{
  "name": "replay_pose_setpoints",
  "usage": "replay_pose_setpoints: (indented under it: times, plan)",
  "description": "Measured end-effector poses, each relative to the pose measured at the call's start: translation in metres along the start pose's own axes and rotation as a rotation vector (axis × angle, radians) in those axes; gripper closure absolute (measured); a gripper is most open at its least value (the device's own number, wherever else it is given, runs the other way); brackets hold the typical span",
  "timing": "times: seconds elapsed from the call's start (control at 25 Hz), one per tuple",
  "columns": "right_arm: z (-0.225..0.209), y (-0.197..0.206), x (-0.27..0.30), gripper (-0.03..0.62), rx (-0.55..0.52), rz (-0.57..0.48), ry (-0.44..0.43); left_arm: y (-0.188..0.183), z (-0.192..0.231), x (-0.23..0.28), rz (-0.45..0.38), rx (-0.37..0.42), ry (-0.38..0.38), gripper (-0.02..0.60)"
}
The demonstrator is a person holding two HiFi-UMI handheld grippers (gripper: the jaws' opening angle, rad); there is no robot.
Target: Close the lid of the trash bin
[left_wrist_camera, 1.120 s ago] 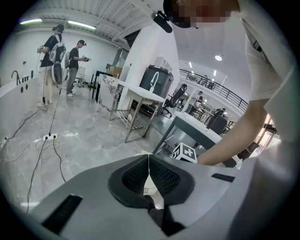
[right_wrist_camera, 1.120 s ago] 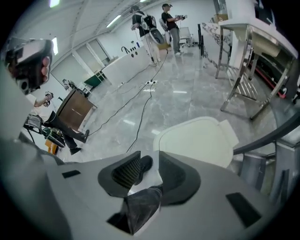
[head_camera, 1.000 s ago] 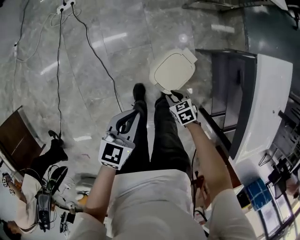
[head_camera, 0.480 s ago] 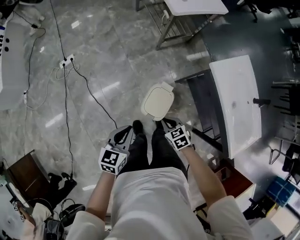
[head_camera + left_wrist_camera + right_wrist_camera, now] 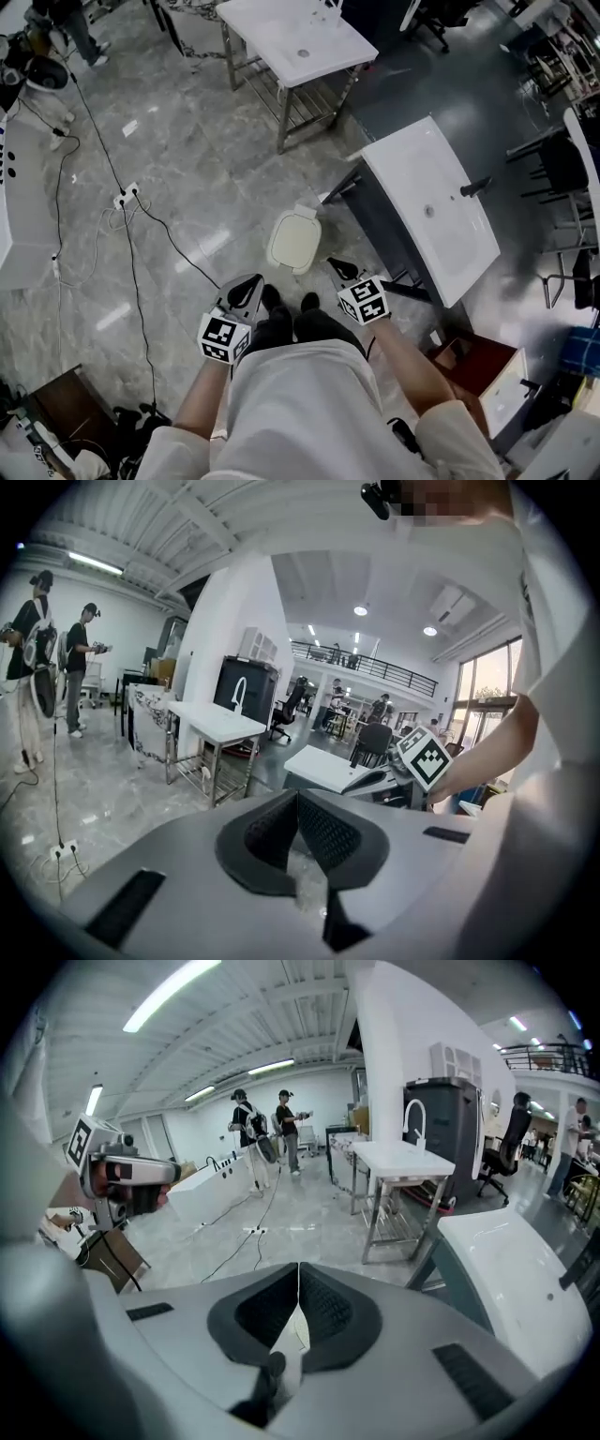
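Left tongs [image 5: 248, 282], right tongs [image 5: 335, 267] closed — lid [image 5: 293, 242] runs lengthwise away.

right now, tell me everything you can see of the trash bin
The trash bin is seen from above: a cream, plastic-looking lid, a rounded rectangle with a small tab at its far edge, lying flat and shut, hiding the body. It stands on the grey polished floor, just ahead of the person's shoes, near the dark sink cabinet. Nothing else touches it.

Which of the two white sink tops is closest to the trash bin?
The sink top on the dark cabinet, right beside the trash bin; the other sink top, on metal legs, stands farther away.
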State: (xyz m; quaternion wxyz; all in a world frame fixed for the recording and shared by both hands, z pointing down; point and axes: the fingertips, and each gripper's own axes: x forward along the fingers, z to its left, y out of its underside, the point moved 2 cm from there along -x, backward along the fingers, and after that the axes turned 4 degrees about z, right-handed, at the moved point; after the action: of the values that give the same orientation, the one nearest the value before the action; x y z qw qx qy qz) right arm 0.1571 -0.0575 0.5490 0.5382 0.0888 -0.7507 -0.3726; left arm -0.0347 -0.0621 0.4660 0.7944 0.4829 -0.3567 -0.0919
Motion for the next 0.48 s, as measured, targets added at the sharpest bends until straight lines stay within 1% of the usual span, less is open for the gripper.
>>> replay_pose_setpoints:
  times: [0.12, 0.24, 0.48]
  plan:
    - [-0.007, -0.013, -0.037, 0.563, -0.003, -0.074, 0.027, -0.012, -0.017, -0.005, -0.034, 0.022, -0.005, 0.565]
    - [-0.009, -0.019, -0.067, 0.562, -0.019, -0.133, 0.041, -0.017, -0.032, -0.012, -0.058, 0.027, -0.03, 0.565]
    - [-0.006, -0.013, -0.112, 0.562, -0.054, -0.192, 0.03, -0.022, -0.058, -0.03, -0.105, 0.017, -0.09, 0.565]
